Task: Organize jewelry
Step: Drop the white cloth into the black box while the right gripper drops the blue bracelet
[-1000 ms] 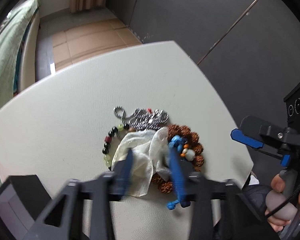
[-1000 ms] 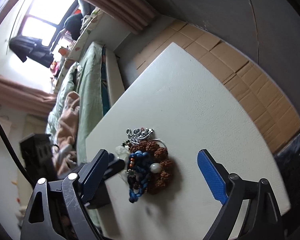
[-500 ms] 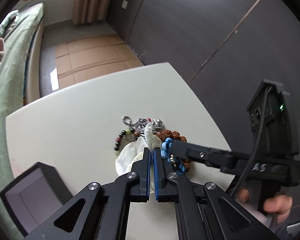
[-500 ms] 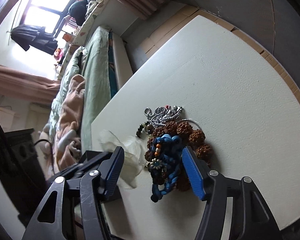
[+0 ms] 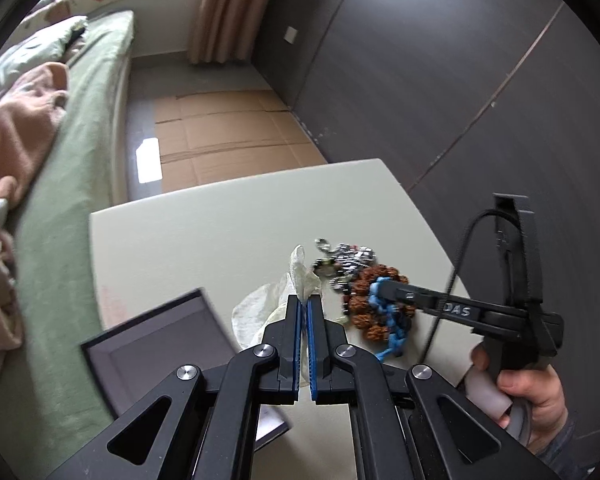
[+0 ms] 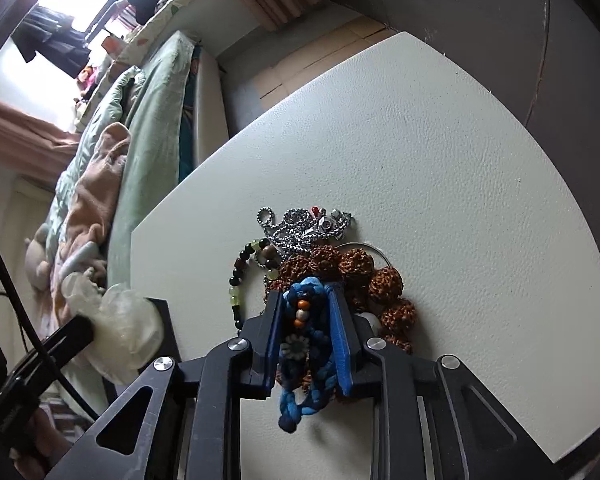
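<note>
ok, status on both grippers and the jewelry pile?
Left gripper shut on sheer white pouch. Right gripper just closed on blue braided cord bracelet. Brown seed-bead bracelet underneath, may tangle.

Bare table (image 6: 460, 168) beyond the jewelry heap (image 6: 324, 256); open box (image 5: 156, 340) at its left edge.

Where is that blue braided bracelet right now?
In the right wrist view, the blue braided bracelet sits low in the middle, between the right gripper's jaws, lying on the brown bead bracelet just below the silver chain.
</note>
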